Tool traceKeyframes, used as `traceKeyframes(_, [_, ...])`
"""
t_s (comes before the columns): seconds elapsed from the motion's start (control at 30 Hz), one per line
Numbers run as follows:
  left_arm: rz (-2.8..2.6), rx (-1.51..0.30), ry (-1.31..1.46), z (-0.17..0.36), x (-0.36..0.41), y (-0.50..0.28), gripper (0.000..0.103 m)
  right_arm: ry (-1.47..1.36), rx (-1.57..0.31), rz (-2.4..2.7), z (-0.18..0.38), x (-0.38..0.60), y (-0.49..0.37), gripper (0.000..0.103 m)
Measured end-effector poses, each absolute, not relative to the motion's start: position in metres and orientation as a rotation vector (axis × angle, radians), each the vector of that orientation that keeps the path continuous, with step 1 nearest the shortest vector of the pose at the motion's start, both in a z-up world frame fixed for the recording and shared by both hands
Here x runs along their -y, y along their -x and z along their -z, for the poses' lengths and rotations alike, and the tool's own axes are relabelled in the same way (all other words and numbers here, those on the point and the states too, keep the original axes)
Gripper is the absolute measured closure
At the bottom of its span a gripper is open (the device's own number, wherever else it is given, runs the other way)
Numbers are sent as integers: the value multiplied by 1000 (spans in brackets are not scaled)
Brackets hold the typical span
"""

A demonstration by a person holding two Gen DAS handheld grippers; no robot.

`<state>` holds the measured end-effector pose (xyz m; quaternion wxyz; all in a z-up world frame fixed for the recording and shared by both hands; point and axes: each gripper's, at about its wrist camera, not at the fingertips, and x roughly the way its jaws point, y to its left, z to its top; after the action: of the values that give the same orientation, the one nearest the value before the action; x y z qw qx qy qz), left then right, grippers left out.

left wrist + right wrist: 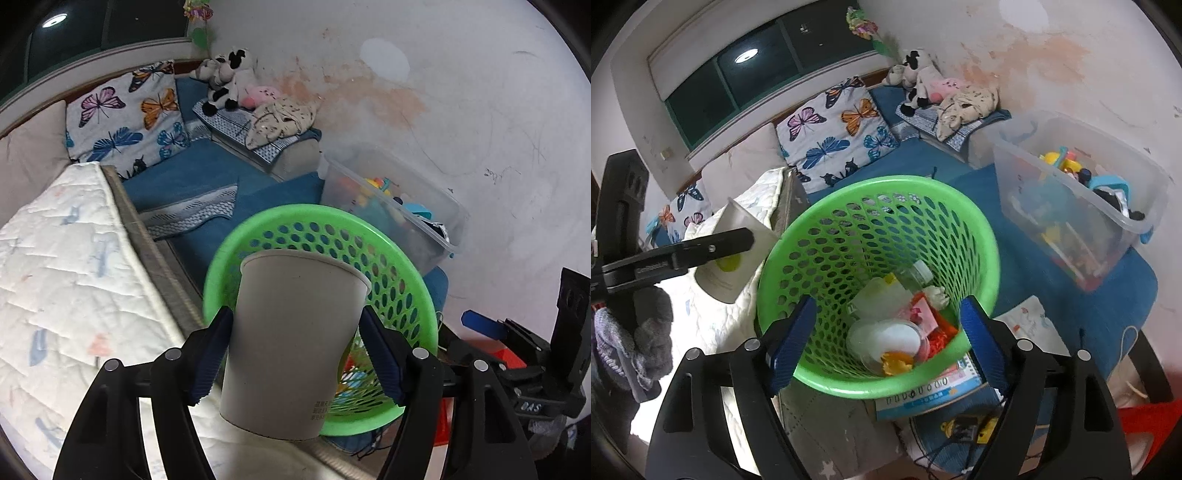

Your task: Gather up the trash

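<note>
Your left claw (295, 354) grips a cup (291, 339); right claw (886, 345) gapes over the basket (849, 206) on blue bedding (1034, 295).

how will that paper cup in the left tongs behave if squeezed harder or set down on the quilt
The paper cup looks thin-walled and empty, so it is probably light and would likely dent if the left tongs squeezed harder. Its base is narrower than its rim, so on the soft white quilt it may well tip and roll. Dropped into the green basket, it should fall easily.

Home bedroom/playroom: butterfly pillow (834, 133), plush toys (916, 79), clear toy bin (1082, 206), quilted mattress (70, 280).
</note>
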<state>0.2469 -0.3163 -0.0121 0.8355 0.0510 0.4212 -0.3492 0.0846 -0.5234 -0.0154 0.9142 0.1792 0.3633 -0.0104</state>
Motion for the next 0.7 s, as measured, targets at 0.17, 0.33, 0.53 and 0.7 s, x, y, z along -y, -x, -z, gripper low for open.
traceKeyframes(0.17, [750,-919,-89,19,326,-249,25,-382,-751,19,18,525,-77,21])
traceKeyframes(0.33, [748,-918,-75,20,322,-244,24,-388,-748,10,18,523,-73,18])
traceKeyframes(0.53, [707,-863,-85,7,297,-228,22,-371,-746,-13,14,509,-69,16])
traceKeyframes(0.7, [657,-815,-85,-6,269,-213,19,-356,-749,-24,9,493,-66,15])
